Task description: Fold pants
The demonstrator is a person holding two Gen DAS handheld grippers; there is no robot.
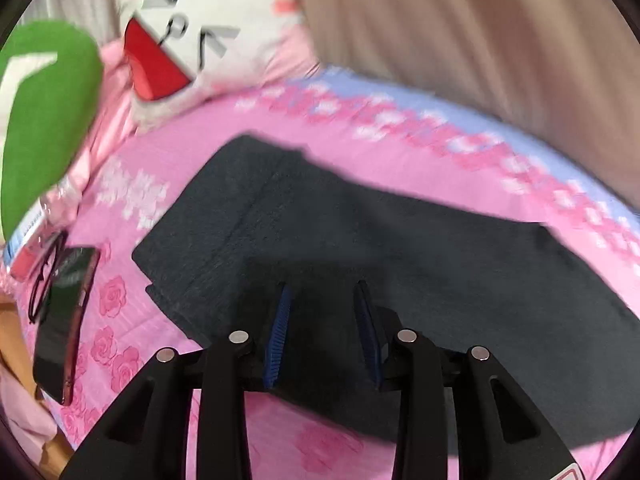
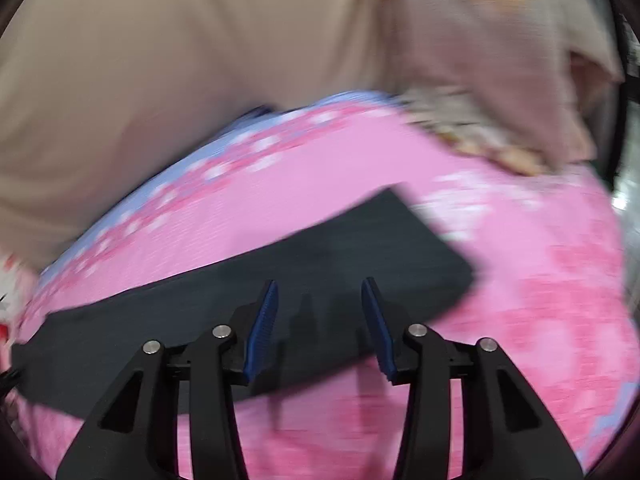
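Dark charcoal pants (image 1: 360,248) lie flat on a pink floral bedsheet (image 1: 360,152), folded lengthwise, waistband end to the left. My left gripper (image 1: 323,286) is open and empty, hovering above the pants near their near edge. In the right wrist view the leg end of the pants (image 2: 340,256) stretches from lower left to a squared hem at the right. My right gripper (image 2: 322,284) is open and empty, above the near edge of the leg. Both views are motion-blurred.
At the left lie a phone (image 1: 64,320), eyeglasses (image 1: 44,276), a plastic packet (image 1: 28,236), a green pillow (image 1: 44,120) and a white cartoon pillow (image 1: 192,32). A beige curtain (image 1: 480,32) hangs behind the bed. A beige-pink cloth (image 2: 500,60) lies at the far right.
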